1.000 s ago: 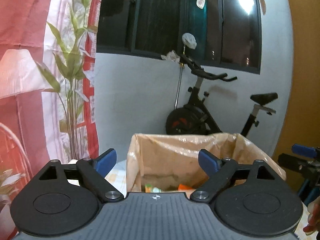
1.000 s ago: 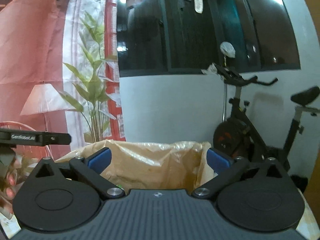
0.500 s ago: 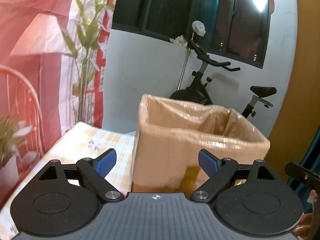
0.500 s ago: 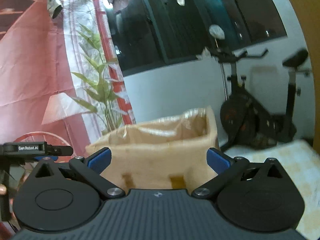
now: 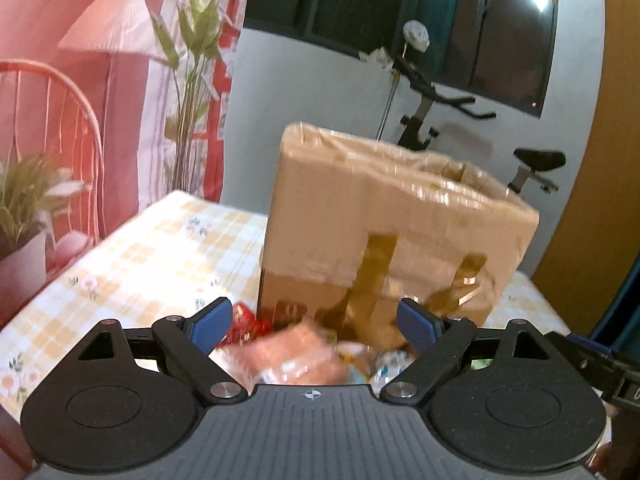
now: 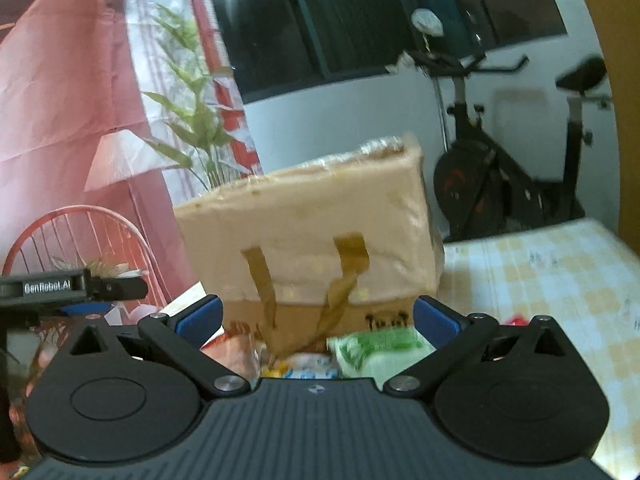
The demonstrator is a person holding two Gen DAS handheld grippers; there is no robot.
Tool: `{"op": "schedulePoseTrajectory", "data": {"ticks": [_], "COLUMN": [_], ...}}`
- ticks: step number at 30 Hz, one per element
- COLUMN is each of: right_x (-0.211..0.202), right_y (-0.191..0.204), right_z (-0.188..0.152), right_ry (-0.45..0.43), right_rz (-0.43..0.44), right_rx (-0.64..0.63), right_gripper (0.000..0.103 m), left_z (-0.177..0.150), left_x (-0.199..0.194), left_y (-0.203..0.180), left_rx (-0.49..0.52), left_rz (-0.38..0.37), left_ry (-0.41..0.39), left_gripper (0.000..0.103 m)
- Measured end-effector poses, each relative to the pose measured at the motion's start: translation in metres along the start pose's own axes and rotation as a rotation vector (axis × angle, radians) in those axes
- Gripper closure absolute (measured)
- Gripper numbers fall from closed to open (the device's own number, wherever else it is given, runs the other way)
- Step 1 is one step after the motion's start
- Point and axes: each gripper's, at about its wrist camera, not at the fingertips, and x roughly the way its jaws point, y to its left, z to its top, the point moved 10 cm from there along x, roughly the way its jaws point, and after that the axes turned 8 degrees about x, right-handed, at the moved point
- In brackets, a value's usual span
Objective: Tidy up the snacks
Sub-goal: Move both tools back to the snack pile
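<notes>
A tall cardboard box lined with clear plastic stands on the checked tablecloth; the right wrist view shows its taped front. Several snack packets lie in front of it: a pinkish packet and a red one, a green-and-white packet and an orange-brown one. My left gripper hangs open just above the pinkish packet, nothing between its blue pads. My right gripper is open too, above the green packet. The other gripper's body shows at the left edge of the right wrist view.
The tablecloth stretches left of the box and also right. Behind stand an exercise bike, a white wall with dark windows, a red printed curtain and a red wire chair back.
Both grippers have sunk from the box's rim to low in front of it. The box's inside is out of sight and the packets on the table have come into view. Both stay open.
</notes>
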Motion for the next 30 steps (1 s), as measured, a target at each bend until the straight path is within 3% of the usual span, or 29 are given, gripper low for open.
{"op": "schedulePoseTrajectory", "data": {"ticks": [2, 10, 17, 30], "right_x": [-0.005, -0.012, -0.010, 0.000], "right_y": [-0.006, -0.029, -0.033, -0.035], "right_z": [-0.006, -0.018, -0.024, -0.038], "right_ry": [-0.018, -0.080, -0.105, -0.037], "right_rz": [-0.003, -0.154, -0.151, -0.144], "right_rx": [-0.005, -0.121, -0.113, -0.106], "right_gripper": [0.000, 0.000, 0.000, 0.000], "left_z": [-0.007, -0.022, -0.038, -0.078], "left_x": [0.002, 0.012, 0.030, 0.050], "left_y": [-0.005, -0.027, -0.043, -0.046], "left_rx": [0.002, 0.046, 0.065, 0.040], "left_rz": [-0.022, -0.076, -0.106, -0.152], "left_ry": [0.019, 0.047, 0.102, 0.261], "left_gripper": [0.012, 0.012, 0.012, 0.011]}}
